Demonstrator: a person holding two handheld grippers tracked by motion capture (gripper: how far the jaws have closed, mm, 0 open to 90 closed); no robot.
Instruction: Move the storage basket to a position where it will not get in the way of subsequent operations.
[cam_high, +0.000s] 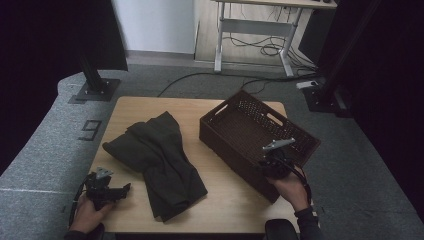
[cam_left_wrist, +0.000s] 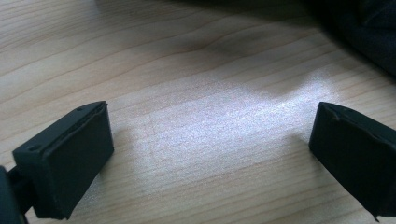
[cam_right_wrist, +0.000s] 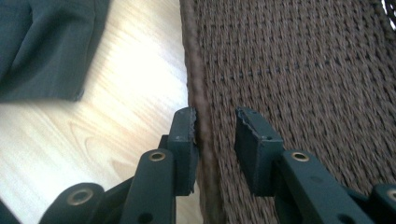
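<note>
High view: brown woven basket (cam_high: 260, 137) on right of wooden surface (cam_high: 220, 197), dark garment (cam_high: 157, 160) at centre-left, bare wood between them. "9" marked on grey floor (cam_high: 90, 129) left. Left hand-held gripper (cam_high: 120, 190) near front-left edge.

Left gripper view: jaws spread over bare wood.

Right gripper view: right hand-held gripper (cam_right_wrist: 215, 135) straddles basket's near rim, slightly parted, probably not pinching.
</note>
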